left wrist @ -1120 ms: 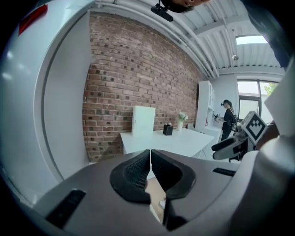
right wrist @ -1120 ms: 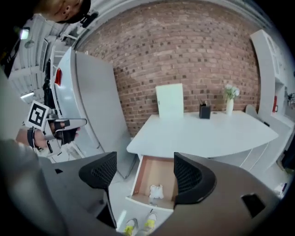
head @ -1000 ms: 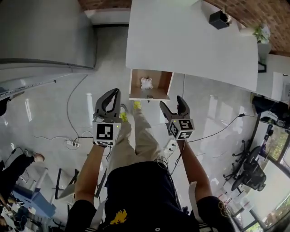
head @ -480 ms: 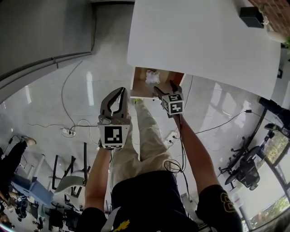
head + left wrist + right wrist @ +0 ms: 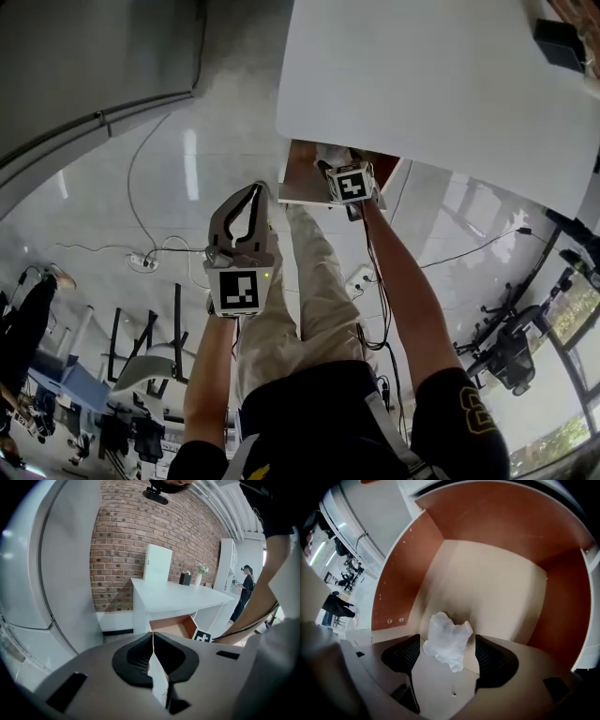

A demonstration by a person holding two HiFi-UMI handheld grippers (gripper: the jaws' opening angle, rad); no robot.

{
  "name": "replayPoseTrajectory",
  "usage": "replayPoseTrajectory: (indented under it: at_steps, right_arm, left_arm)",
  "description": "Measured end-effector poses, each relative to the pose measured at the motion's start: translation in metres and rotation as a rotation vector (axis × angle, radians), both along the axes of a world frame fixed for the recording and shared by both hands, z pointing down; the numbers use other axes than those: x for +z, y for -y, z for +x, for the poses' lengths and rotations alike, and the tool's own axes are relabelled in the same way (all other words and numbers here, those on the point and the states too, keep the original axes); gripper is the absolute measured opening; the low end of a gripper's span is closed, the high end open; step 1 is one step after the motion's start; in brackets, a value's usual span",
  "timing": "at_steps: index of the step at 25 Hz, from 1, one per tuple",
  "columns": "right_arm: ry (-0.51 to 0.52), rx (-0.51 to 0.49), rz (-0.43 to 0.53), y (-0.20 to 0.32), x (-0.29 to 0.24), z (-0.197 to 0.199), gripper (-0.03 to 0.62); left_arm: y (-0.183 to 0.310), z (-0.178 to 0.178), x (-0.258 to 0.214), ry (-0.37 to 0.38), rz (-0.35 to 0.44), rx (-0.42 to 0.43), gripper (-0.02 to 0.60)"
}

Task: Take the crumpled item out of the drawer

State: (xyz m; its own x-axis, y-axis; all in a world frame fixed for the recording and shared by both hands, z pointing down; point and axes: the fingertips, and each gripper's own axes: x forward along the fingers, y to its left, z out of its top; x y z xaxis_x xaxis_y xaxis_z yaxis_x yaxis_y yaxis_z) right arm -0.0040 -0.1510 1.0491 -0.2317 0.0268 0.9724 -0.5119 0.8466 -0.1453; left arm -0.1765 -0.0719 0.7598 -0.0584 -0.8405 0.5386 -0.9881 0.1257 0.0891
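Observation:
The crumpled item (image 5: 446, 638) is a white wad lying on the pale floor of the open drawer (image 5: 403, 578). My right gripper (image 5: 447, 641) is open, with one jaw on each side of the wad. In the head view the drawer (image 5: 298, 184) sticks out from under the white table (image 5: 441, 84), and my right gripper (image 5: 339, 163) reaches into it, its tips hidden behind its marker cube. My left gripper (image 5: 253, 191) is held back over the floor, left of the drawer. Its jaws are shut with nothing in them (image 5: 153, 637).
A black box (image 5: 561, 45) stands on the table's far corner. Cables and a power strip (image 5: 143, 262) lie on the glossy floor at the left. An office chair (image 5: 511, 354) stands at the right. The person's legs are below the drawer. A brick wall (image 5: 122, 541) rises behind the table.
My right gripper has moved forward from in front of the drawer into it and now straddles the wad. The left gripper has stayed back, still shut.

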Motion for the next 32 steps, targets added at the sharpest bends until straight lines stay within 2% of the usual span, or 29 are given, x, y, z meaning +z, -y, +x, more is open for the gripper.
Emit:
replayPoseTrajectory:
  at_steps: [1,2,3,7,10,13,16,19,23,27,32]
  right_arm:
    - [-0.034,-0.012,-0.015,-0.002,0.005,0.002,0.388]
    - [-0.055,-0.024,-0.017,-0.002,0.009,0.002,0.343]
    - [-0.061,-0.039,-0.003,0.0,0.009,-0.002,0.262]
    - [-0.06,-0.098,0.067,0.004,-0.004,-0.008,0.221]
    - [-0.05,-0.109,0.08,0.003,-0.018,-0.007,0.135]
    - [-0.039,-0.067,0.089,0.006,-0.043,-0.003,0.104]
    - [0.023,0.012,0.129,0.012,-0.079,-0.003,0.087]
    - [0.12,0.104,0.164,0.008,-0.14,-0.002,0.075]
    - [0.289,0.185,0.249,0.004,-0.247,-0.006,0.07]
    - [0.402,0.265,0.389,-0.001,-0.36,0.007,0.06]
    - [0.579,0.345,0.586,-0.02,-0.515,0.027,0.049]
  left_arm:
    - [-0.003,0.0,0.002,-0.001,-0.006,-0.002,0.021]
    - [-0.006,0.0,0.004,-0.001,-0.009,-0.003,0.021]
    - [-0.009,0.0,0.005,-0.001,-0.01,-0.006,0.023]
    - [-0.017,0.003,0.001,-0.006,-0.023,-0.008,0.021]
    - [-0.018,0.006,-0.007,0.002,-0.028,0.011,0.021]
    - [-0.016,0.007,-0.028,0.009,-0.004,0.026,0.021]
    - [-0.019,0.012,-0.048,0.028,0.019,0.088,0.023]
    - [-0.026,0.016,-0.08,0.048,0.047,0.134,0.021]
    - [-0.036,0.024,-0.13,0.07,0.084,0.195,0.022]
    - [-0.05,0.038,-0.19,0.055,0.156,0.259,0.021]
    - [-0.067,0.076,-0.273,0.012,0.263,0.354,0.021]
